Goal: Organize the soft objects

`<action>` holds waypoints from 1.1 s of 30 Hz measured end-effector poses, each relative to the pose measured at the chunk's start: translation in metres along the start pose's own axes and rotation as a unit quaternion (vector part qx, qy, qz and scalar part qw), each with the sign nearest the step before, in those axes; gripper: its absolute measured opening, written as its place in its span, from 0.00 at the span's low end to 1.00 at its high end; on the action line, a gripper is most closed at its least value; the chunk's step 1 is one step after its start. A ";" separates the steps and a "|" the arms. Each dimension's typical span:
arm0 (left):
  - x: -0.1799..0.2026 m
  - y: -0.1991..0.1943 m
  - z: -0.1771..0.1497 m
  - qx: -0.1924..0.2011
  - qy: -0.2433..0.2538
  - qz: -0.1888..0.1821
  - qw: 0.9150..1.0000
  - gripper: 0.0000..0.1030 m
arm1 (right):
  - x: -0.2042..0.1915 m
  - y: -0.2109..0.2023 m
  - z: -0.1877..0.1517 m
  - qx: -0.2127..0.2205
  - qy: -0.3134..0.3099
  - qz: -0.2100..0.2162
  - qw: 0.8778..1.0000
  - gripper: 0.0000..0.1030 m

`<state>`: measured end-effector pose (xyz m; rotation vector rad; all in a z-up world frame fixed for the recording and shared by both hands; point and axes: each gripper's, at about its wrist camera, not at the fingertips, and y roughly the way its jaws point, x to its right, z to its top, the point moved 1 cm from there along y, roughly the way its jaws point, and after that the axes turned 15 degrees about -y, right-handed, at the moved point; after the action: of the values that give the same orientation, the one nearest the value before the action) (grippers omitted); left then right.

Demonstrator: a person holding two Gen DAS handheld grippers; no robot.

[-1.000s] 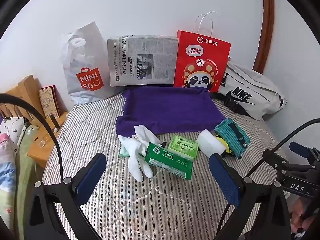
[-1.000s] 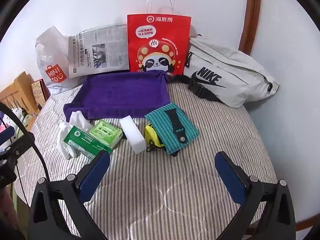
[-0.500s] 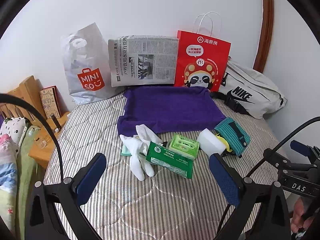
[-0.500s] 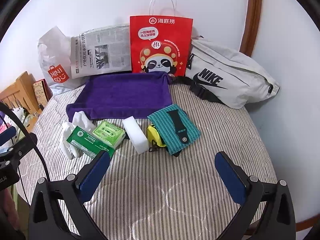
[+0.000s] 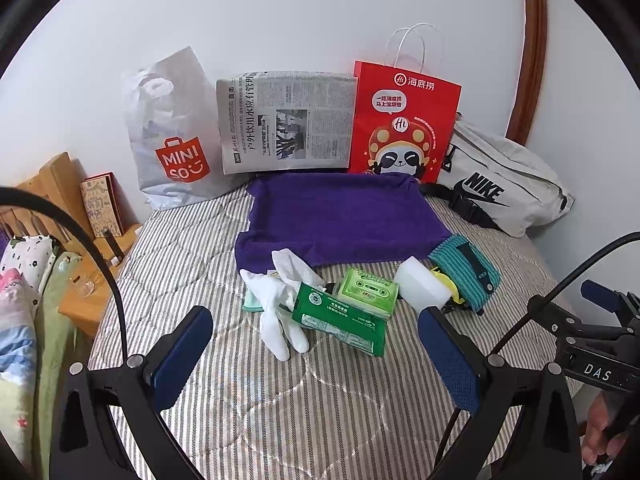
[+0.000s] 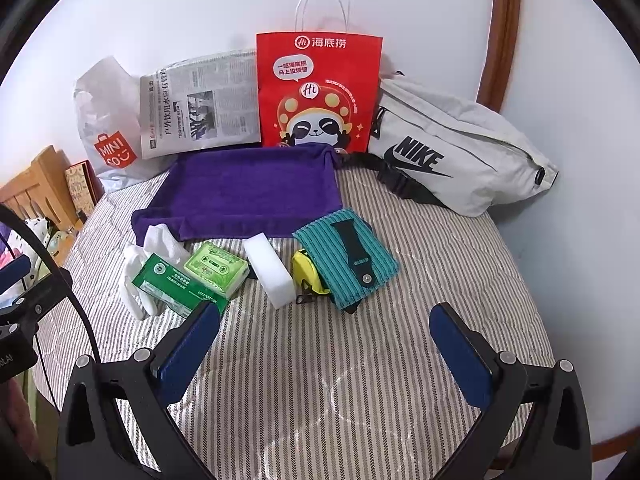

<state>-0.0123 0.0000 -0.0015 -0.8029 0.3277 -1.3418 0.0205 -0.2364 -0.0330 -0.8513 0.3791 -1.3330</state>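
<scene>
A row of small items lies on the striped bed in front of a purple towel (image 5: 344, 216) (image 6: 248, 192): white gloves (image 5: 276, 304) (image 6: 136, 280), a dark green tissue pack (image 5: 340, 318) (image 6: 176, 286), a light green tissue pack (image 5: 368, 290) (image 6: 218, 266), a white sponge block (image 5: 422, 290) (image 6: 270, 270), a yellow tape measure (image 6: 306, 272) and a teal striped cloth (image 5: 464, 266) (image 6: 344, 258) with a dark strap on it. My left gripper (image 5: 316, 354) is open and empty, short of the gloves and tissue packs. My right gripper (image 6: 326, 354) is open and empty, short of the sponge and teal cloth.
Against the wall stand a Miniso plastic bag (image 5: 168, 136), a folded newspaper (image 5: 286, 120), a red paper bag (image 5: 404, 124) and a grey Nike bag (image 5: 504, 188). A wooden bedside stand (image 5: 76, 240) with a book is off the bed's left edge.
Both grippers have drifted slightly forward toward the row of items, which sits a little lower in both views. Nothing on the bed has moved.
</scene>
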 end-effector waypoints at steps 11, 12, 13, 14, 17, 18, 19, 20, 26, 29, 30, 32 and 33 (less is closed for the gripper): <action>0.001 -0.001 0.000 -0.001 0.002 0.002 1.000 1.00 | -0.002 0.002 -0.001 -0.002 -0.003 -0.001 1.000 1.00; 0.000 -0.002 0.000 -0.001 0.002 0.002 1.000 1.00 | -0.002 0.003 -0.001 -0.003 -0.002 0.000 1.000 1.00; 0.001 -0.001 0.000 0.000 0.003 0.002 1.000 1.00 | -0.002 0.003 -0.001 -0.004 -0.003 -0.001 1.000 1.00; 0.001 -0.001 0.000 -0.001 0.003 0.003 1.000 1.00 | -0.002 0.004 -0.002 -0.005 -0.003 -0.001 1.000 1.00; 0.002 0.000 0.001 -0.002 0.004 0.005 1.000 1.00 | -0.003 0.005 -0.002 -0.006 -0.003 -0.002 1.000 1.00; 0.002 0.000 0.001 -0.003 0.004 0.005 1.000 1.00 | -0.003 0.005 -0.003 -0.006 -0.003 -0.002 1.000 1.00; 0.002 0.000 0.001 -0.002 0.004 0.005 1.000 1.00 | -0.003 0.005 -0.003 -0.006 -0.003 -0.003 1.000 1.00; 0.002 0.000 0.000 -0.002 0.004 0.005 1.000 1.00 | -0.003 0.005 -0.003 -0.006 -0.003 -0.002 1.000 1.00; 0.002 0.000 -0.001 -0.003 0.005 0.004 1.000 1.00 | -0.001 0.003 -0.004 -0.004 0.000 -0.002 1.000 1.00; 0.002 0.000 -0.002 -0.005 0.004 -0.002 1.000 1.00 | 0.000 0.003 -0.004 -0.004 0.002 -0.003 1.000 1.00; 0.003 0.000 -0.002 -0.005 0.005 -0.002 1.000 1.00 | 0.000 0.002 -0.004 -0.004 0.002 -0.003 1.000 1.00; 0.003 0.000 -0.002 -0.007 0.006 -0.002 1.000 1.00 | 0.000 0.002 -0.003 -0.003 0.003 -0.003 1.000 1.00; 0.002 0.000 -0.002 -0.007 0.006 -0.003 1.000 1.00 | -0.001 0.002 -0.004 -0.003 0.002 -0.002 1.000 1.00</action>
<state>-0.0127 -0.0029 -0.0025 -0.8085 0.3447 -1.3517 0.0192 -0.2368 -0.0369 -0.8548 0.3856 -1.3389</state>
